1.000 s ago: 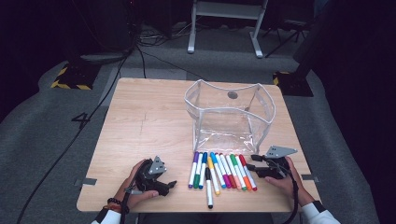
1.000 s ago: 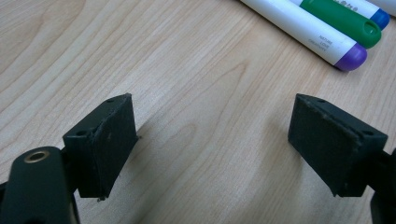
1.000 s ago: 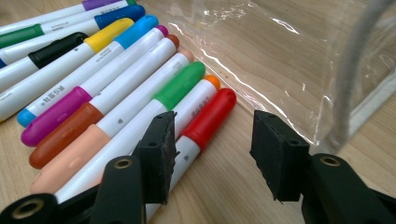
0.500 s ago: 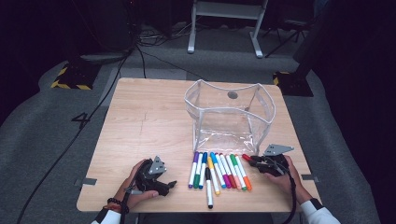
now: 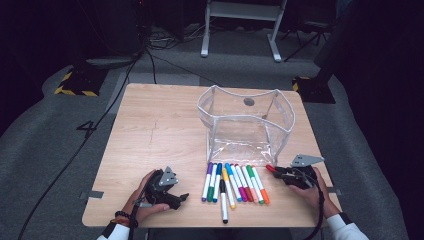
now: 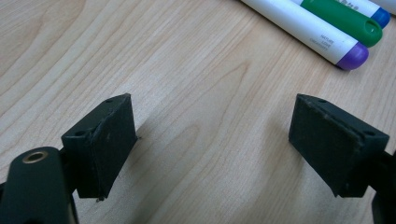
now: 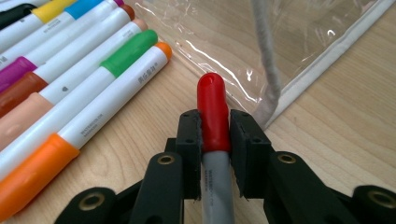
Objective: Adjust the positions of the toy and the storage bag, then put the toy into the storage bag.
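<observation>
Red-capped marker (image 7: 213, 109) clamped in right gripper (image 7: 215, 140) | clear pouch (image 5: 247, 122) just beyond | left gripper (image 6: 212, 140) apart

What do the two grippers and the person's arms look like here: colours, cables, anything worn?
Both grippers are black. The right gripper carries a grey three-cornered plate on top and trails a black cable; the left gripper has a smaller grey plate. Their jaws are blocky black pads on arms with brass-coloured rivets. White sleeves show at both wrists, and a beaded bracelet on the left.
</observation>
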A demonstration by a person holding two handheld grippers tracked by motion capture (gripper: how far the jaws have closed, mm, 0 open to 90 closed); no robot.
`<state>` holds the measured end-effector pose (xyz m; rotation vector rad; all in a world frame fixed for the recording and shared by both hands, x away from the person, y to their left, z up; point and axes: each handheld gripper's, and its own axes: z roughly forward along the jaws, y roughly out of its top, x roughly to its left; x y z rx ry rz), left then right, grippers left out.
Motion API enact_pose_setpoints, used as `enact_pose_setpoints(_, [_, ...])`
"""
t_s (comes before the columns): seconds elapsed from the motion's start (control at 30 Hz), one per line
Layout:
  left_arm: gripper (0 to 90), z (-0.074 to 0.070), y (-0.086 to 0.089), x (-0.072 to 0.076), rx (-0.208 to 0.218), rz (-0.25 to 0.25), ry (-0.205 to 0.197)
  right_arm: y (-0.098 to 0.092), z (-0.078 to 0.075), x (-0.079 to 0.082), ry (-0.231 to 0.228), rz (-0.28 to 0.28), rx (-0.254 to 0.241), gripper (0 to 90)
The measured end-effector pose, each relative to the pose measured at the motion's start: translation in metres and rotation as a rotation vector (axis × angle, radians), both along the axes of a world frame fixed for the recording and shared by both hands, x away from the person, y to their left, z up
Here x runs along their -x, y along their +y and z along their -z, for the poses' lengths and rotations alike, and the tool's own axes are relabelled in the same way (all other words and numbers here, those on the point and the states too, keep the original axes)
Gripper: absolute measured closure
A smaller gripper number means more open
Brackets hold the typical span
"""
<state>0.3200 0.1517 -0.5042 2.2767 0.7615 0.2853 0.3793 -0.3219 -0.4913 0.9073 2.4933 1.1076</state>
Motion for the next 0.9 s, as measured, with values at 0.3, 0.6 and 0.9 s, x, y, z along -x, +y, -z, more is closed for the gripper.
enact_pose_setpoints(0.3, [15.0,0.0,0.0,0.0,0.0,0.001,0.0,-0.011,-0.011,0.005,-0.031,0.001,-0.05,74.6])
enact_pose_setpoints(0.6, [14.5,0.0,0.0,-0.001,0.003,0.004,0.002,-0.032,-0.035,0.011,-0.083,0.024,-0.137,74.7])
enact_pose_setpoints(0.9, [14.5,0.0,0.001,-0.001,0.002,-0.001,0.001,-0.043,-0.058,0.018,-0.141,0.03,-0.189,74.7])
